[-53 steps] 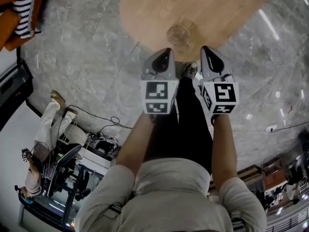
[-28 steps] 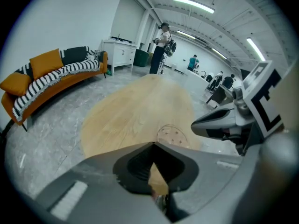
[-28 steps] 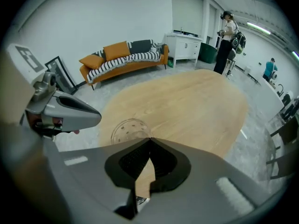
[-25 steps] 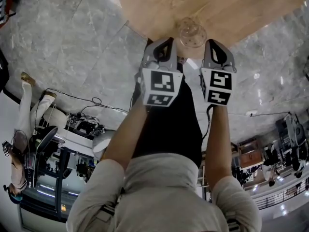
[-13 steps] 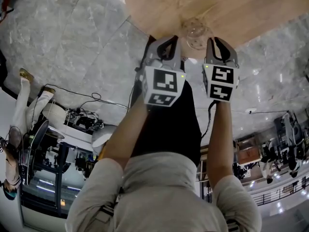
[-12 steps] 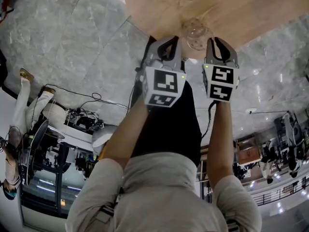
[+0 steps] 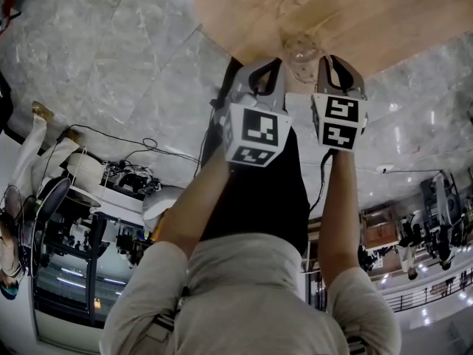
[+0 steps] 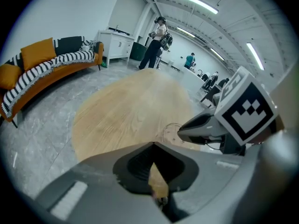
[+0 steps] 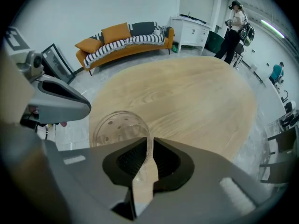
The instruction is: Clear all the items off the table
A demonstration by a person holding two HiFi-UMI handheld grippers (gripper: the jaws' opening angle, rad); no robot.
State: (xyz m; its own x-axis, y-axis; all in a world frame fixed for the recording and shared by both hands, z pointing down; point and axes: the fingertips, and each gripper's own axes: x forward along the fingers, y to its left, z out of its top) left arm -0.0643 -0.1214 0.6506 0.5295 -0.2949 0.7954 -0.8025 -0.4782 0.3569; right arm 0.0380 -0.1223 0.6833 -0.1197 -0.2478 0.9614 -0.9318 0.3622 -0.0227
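One glass cup, rim seemingly between clenched right gripper jaws; left gripper jaws clenched, empty.

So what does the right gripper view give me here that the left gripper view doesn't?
Only the right gripper view: the clear cup close up, with its wall caught between the right gripper's fingers.
Only the left gripper view: the left gripper's own fingers, together, with nothing between them and just tabletop behind.
Both: the round wooden table, the cup near its edge, the orange sofa, and the other gripper alongside.
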